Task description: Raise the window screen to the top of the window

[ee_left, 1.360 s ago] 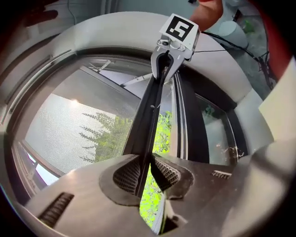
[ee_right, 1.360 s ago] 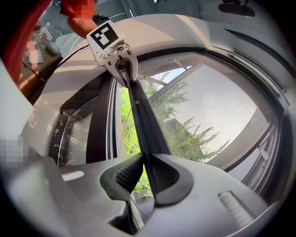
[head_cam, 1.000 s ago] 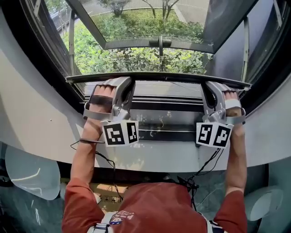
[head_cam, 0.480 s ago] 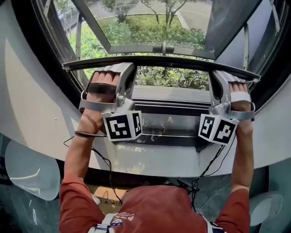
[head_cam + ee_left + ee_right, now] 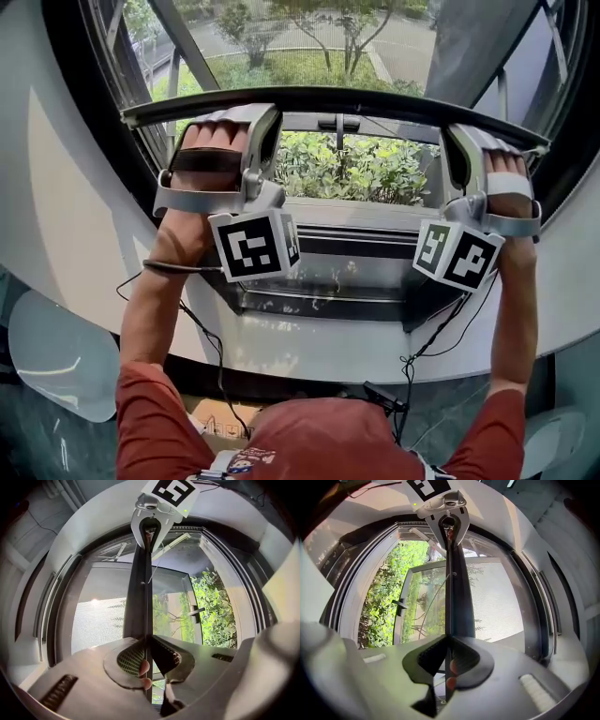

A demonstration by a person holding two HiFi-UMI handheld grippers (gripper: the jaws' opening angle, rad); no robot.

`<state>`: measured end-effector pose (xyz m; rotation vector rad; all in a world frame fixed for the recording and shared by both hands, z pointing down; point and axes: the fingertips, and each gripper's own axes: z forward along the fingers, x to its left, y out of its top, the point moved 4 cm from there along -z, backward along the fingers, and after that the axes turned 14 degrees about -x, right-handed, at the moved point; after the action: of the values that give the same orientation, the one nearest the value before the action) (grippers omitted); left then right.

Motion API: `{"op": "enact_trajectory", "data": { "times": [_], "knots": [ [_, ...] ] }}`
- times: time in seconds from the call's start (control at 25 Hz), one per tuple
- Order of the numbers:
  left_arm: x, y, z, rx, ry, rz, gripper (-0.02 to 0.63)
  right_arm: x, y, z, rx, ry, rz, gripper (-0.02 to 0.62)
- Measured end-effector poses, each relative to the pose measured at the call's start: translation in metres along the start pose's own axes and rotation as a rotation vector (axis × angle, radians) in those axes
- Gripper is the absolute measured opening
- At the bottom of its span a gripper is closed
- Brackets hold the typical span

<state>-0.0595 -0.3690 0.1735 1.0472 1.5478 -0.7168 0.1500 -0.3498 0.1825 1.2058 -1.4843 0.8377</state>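
Two grippers show in the head view: the left gripper (image 5: 228, 112) at upper left and the right gripper (image 5: 473, 131) at upper right. There are two marker cubes, the left cube (image 5: 255, 244) and the right cube (image 5: 457, 255), both near mid-frame. Two hands appear, the left hand (image 5: 208, 155) and the right hand (image 5: 511, 183). One dark screen bar (image 5: 337, 98) crosses the top of the frame. One mesh screen (image 5: 101, 616) fills the left gripper view's middle left. One window handle (image 5: 337, 122) sits at top centre. Two black cables hang below, the left cable (image 5: 197, 323) and the right cable (image 5: 431, 342). One cardboard box (image 5: 220, 412) lies at the bottom.
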Motion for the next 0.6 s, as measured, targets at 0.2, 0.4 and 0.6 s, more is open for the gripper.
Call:
{"op": "enact_trajectory", "data": {
  "times": [0.2, 0.4, 0.6],
  "knots": [
    [0.028, -0.005, 0.011, 0.012, 0.041, -0.003, 0.044, -0.030, -0.003, 0.012, 0.004, -0.054, -0.031, 0.048],
    [0.062, -0.006, 0.018, 0.018, 0.073, 0.022, 0.046, -0.062, -0.006, 0.021, 0.026, -0.072, -0.059, 0.049],
    [0.097, -0.008, 0.027, 0.030, 0.108, 0.039, 0.049, -0.097, -0.009, 0.030, 0.031, -0.113, -0.088, 0.049]
  ]
}}
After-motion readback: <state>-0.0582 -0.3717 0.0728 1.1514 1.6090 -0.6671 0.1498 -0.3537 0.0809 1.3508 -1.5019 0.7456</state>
